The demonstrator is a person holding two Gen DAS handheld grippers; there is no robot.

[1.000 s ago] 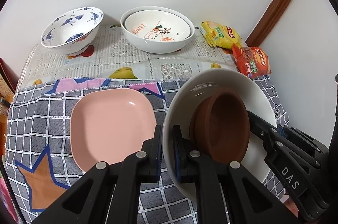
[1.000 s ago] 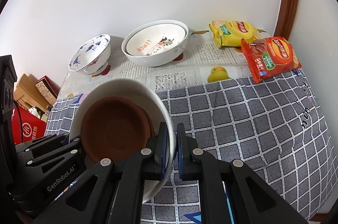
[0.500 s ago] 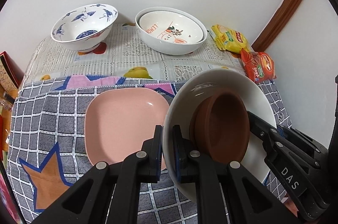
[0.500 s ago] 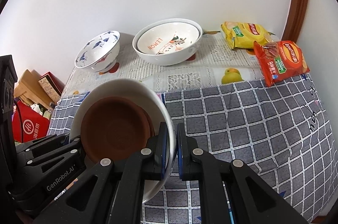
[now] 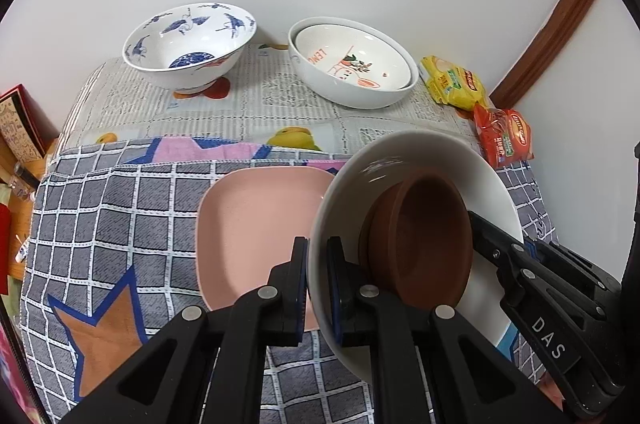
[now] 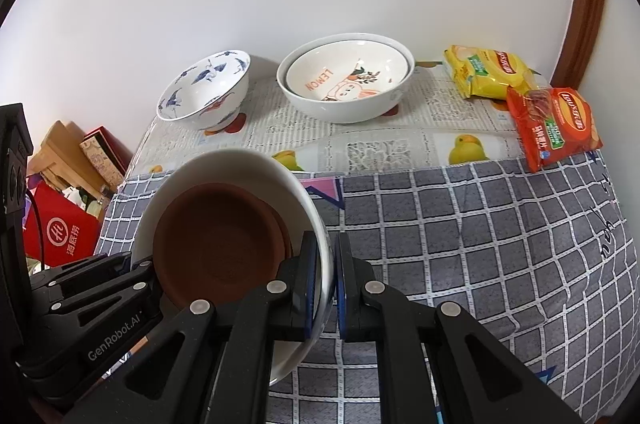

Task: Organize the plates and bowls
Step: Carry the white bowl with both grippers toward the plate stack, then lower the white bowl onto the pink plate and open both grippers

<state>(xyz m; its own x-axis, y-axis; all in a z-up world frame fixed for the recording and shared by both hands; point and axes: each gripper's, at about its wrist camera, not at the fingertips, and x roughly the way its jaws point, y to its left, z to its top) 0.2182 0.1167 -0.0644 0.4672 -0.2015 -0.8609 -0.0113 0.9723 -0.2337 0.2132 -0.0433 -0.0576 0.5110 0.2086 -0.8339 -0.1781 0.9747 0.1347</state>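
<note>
Sitting far ahead to the left against the wall: blue-and-white crane bowl. Lying just left of the left gripper: pink square plate. Pinching, jaws narrow, the near rim of a white bowl held above the checked cloth, brown bowl nesting inside. Clamping the opposite rim likewise: right gripper. Resting ahead, beyond the held bowl: stacked lemon-print bowls. Lying far right: yellow snack packet, touching the red snack packet.
</note>
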